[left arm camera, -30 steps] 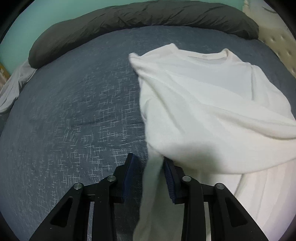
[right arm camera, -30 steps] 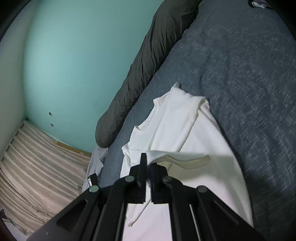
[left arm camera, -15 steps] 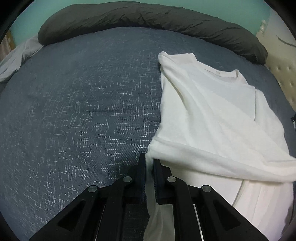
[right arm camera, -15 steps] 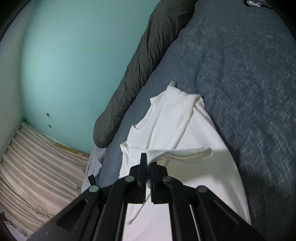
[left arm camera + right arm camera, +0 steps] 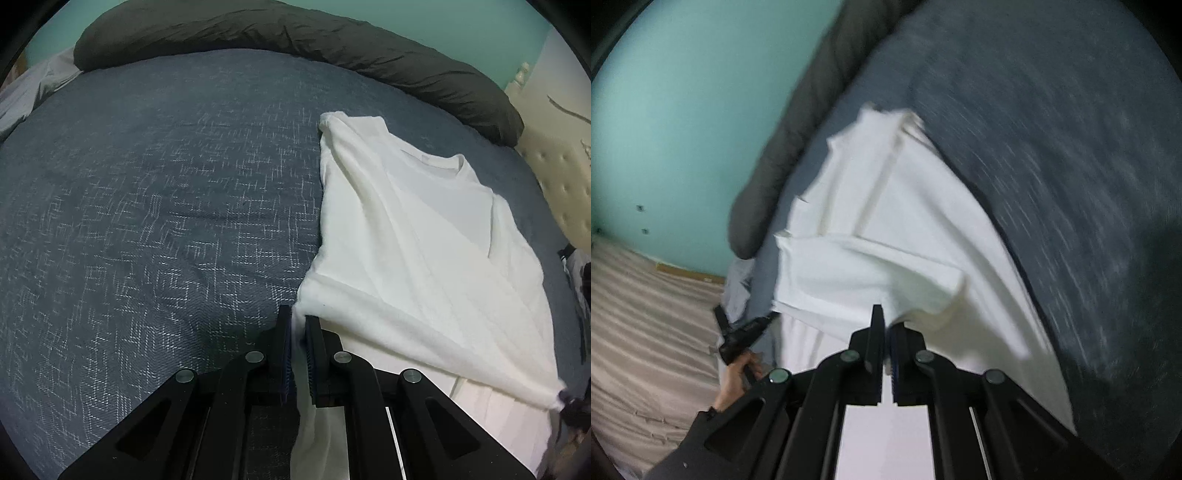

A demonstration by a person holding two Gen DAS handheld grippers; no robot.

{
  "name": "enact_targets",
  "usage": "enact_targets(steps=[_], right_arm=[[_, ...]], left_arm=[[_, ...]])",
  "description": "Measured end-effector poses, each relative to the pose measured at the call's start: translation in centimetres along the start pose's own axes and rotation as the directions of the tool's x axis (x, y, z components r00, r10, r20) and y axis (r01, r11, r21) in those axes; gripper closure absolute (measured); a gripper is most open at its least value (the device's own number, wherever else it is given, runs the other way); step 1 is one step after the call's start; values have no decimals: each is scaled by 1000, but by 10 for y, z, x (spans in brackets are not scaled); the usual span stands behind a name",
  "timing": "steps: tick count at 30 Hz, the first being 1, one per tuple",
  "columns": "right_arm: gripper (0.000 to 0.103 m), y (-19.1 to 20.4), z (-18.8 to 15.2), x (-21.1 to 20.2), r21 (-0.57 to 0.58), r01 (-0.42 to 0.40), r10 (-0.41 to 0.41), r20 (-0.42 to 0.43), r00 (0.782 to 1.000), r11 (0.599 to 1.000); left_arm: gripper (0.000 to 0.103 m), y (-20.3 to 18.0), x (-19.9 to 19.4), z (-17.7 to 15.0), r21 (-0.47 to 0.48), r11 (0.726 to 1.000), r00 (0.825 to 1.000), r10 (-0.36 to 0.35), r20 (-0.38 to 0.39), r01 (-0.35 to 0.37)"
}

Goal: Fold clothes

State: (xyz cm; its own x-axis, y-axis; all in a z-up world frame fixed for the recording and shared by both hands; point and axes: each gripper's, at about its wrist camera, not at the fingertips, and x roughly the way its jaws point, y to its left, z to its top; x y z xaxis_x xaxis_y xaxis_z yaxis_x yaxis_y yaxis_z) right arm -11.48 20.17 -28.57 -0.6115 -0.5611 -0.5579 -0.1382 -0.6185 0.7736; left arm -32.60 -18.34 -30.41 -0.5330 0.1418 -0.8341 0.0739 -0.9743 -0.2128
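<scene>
A white long-sleeved shirt (image 5: 417, 236) lies on the dark blue bedspread (image 5: 155, 206), collar toward the far pillow, its lower part folded up over the body. My left gripper (image 5: 299, 325) is shut on the fold's left corner, and cloth hangs down between its fingers. In the right wrist view the same white shirt (image 5: 886, 229) is blurred by motion. My right gripper (image 5: 886, 319) is shut on the fold's right edge. The left gripper (image 5: 746, 332) shows there too, held by a hand (image 5: 735, 384) at the shirt's other corner.
A long dark grey bolster pillow (image 5: 295, 40) runs along the far edge of the bed by the teal wall (image 5: 676, 96). A cream tufted headboard (image 5: 557, 173) stands at the right. Grey cloth (image 5: 26, 92) hangs off the far left corner. Striped flooring (image 5: 639, 306) lies beside the bed.
The left gripper closed on the shirt's folded corner. Both grippers carried the fold further up the shirt, and the folded band now lies lower and flatter. The right view swung and blurred.
</scene>
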Motion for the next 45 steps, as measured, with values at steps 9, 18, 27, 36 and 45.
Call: enact_targets(steps=[9, 18, 27, 36, 45], right_arm=[[101, -21, -26, 16, 65, 60, -55, -87, 995, 996], [100, -35, -28, 23, 122, 39, -26, -110, 994, 992], [98, -34, -25, 22, 128, 39, -26, -104, 994, 991], [98, -35, -26, 22, 138, 32, -18, -102, 995, 990], [98, -35, -26, 19, 130, 36, -23, -100, 995, 991]], left_arm=[[95, 5, -2, 2, -10, 1000, 1000, -18, -12, 18], [94, 16, 0, -4, -62, 996, 998, -68, -1, 68], [83, 27, -32, -3, -67, 993, 995, -98, 20, 99], [62, 32, -6, 3, -191, 968, 986, -167, -7, 163], [94, 33, 0, 0, -209, 961, 982, -188, -7, 183]])
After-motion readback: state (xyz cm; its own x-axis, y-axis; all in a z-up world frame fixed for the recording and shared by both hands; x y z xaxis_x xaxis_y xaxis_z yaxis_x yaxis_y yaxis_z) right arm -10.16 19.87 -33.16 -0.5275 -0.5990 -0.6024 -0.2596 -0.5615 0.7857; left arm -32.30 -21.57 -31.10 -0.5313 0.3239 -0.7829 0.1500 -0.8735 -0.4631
